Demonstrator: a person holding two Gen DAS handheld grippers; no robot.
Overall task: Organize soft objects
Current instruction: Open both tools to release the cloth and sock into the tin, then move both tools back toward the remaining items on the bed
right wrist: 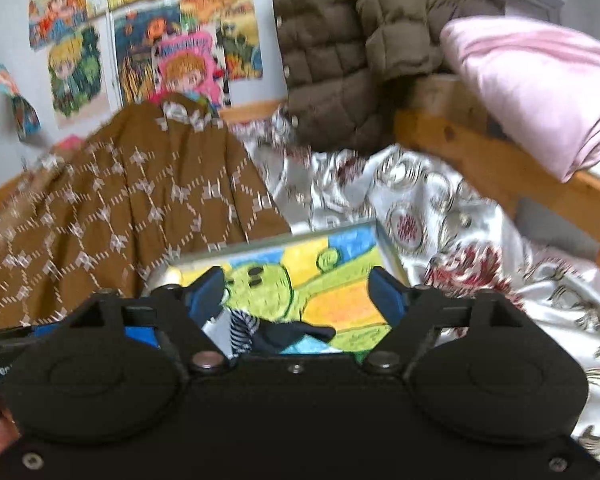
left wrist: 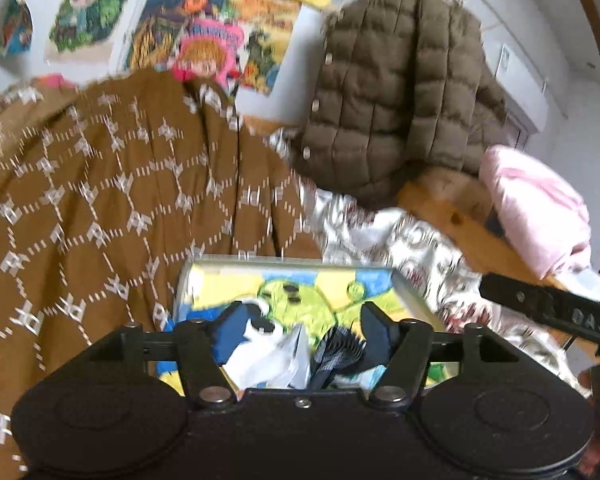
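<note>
A colourful painted board with a green cartoon figure lies on the bed in front of both grippers. On its near part lie small soft items: a white cloth and a dark striped sock. My left gripper is open above them, its blue pads clear of both. In the right wrist view the striped sock and a dark navy sock lie on the board near the left pad. My right gripper is open with nothing pressed between its pads.
A brown patterned quilt is heaped to the left. An olive puffer jacket hangs behind. A folded pink blanket rests on the wooden bed rail. A white satin sheet covers the bed. Posters cover the wall.
</note>
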